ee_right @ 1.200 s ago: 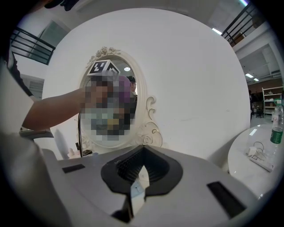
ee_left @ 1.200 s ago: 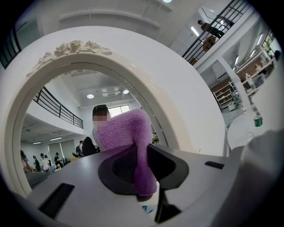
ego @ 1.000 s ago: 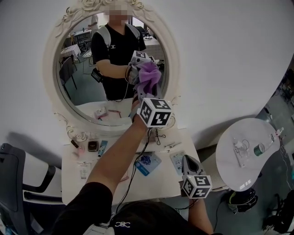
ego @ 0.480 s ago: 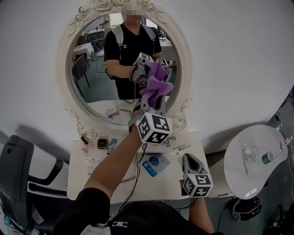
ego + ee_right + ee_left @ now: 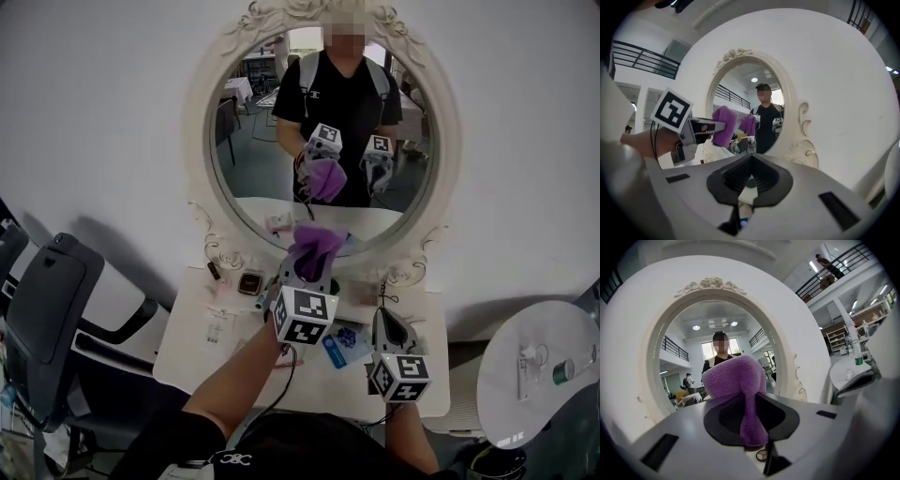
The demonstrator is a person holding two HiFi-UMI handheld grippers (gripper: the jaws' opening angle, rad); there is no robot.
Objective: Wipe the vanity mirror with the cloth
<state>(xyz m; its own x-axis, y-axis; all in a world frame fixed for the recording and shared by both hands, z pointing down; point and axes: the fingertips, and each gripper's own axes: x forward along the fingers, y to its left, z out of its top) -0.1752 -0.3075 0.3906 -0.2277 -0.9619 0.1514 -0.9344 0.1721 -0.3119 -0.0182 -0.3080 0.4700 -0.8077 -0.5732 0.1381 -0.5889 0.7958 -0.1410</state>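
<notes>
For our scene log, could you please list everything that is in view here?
vanity mirror: one, white ornate oval frame, behind the vanity table
cloth: one, purple, in front of the mirror's lower edge
vanity table: one, white, below the mirror
small items: several, mixed colours, scattered on the vanity table
chair: one, dark grey, left of the vanity table
round table: one, white, far right
left gripper: one, grey, shut on the cloth
right gripper: one, grey, shut and empty, above the vanity table's right part
</notes>
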